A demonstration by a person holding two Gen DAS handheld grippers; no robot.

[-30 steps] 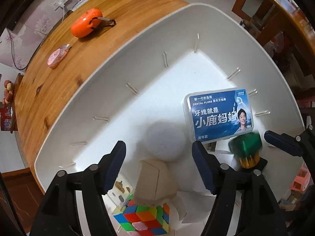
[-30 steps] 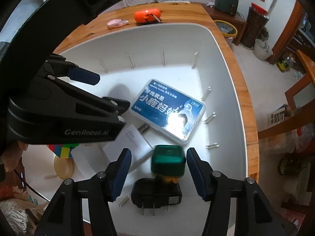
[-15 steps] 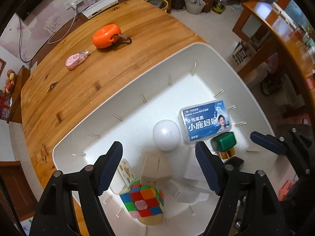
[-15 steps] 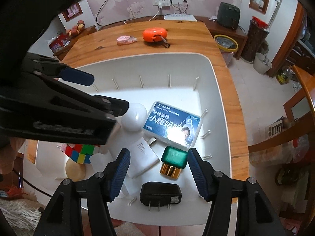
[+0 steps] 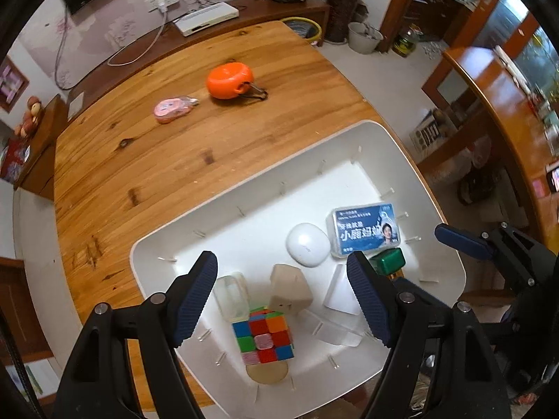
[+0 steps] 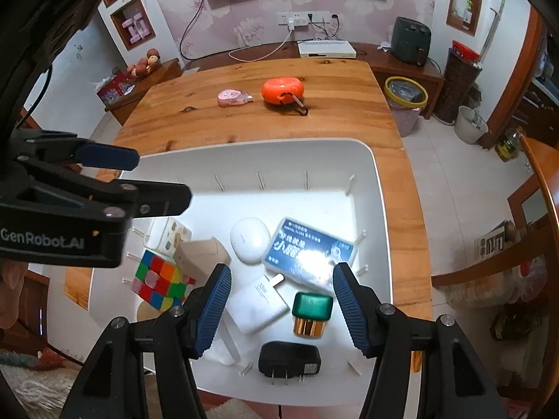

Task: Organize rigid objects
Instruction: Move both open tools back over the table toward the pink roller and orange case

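A: From the left wrist view, where are the leftovers?

B: On the wooden table, well apart from the white plastic bin: a glossy orange rounded case with a metal clip and, near it, a small pink oval gadget. The left gripper hangs above the bin, fingers spread wide, holding nothing.

A: How would the orange one handle?

B: Probably light and stiff, but its smooth curved shell could slip. I'd pinch it across the narrow flanks, not by the dangling clip.

A: And from the right wrist view?

B: The right gripper is also spread and empty, above a green-capped gold bottle lying in the bin. The orange case lies with its long axis across the table, its clip trailing to the right and nearer the bin. The pink gadget lies lengthwise the same way, just left of it.
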